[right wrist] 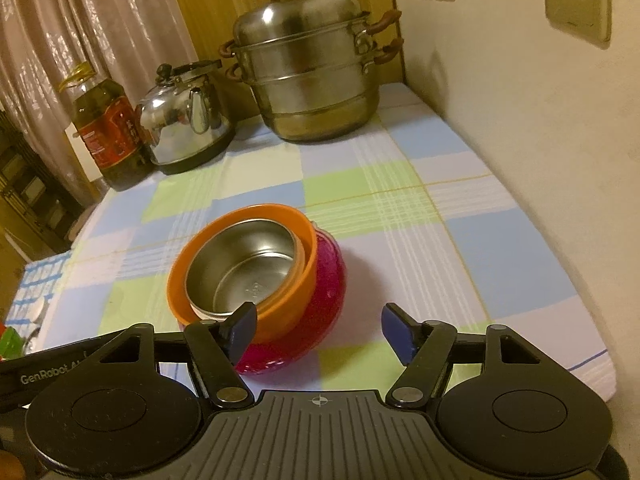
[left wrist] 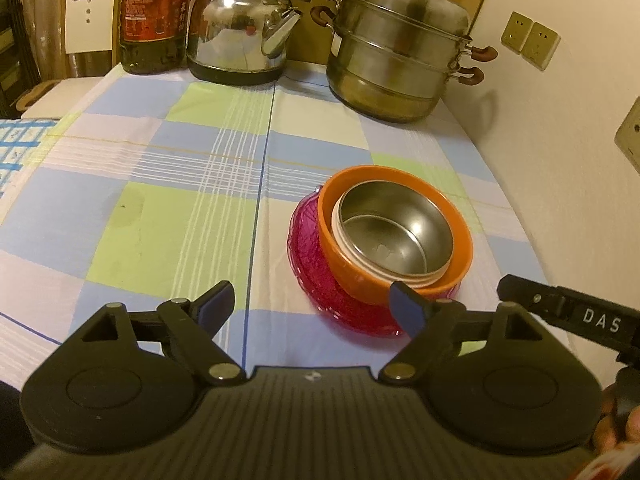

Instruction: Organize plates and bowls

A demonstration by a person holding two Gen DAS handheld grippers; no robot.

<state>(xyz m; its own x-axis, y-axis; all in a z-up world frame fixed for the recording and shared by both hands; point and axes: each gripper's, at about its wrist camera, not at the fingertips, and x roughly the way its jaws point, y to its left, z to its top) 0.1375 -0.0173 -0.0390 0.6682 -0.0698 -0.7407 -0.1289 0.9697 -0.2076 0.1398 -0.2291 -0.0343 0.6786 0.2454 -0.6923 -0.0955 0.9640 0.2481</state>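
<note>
Bowls sit nested on the worktop: steel bowl inside orange bowl inside pink bowl, just ahead of both hand-held grippers, left and right, jaws apart, holding nothing.

left gripper: chunky matte black plastic, ribbed plate across the middle with a tiny white cross mark on it
finger pads: dark blue, flat slabs stuck on black linkage arms
pivots: shiny silver round pins, plus a big round disc housing each side
right gripper: same black build, crosshair mark on the ribbed plate
lettering: white "DAS" on one black bar, "GenRobot.AI" on the other
hand: just a sliver showing, no sleeve visible
</note>
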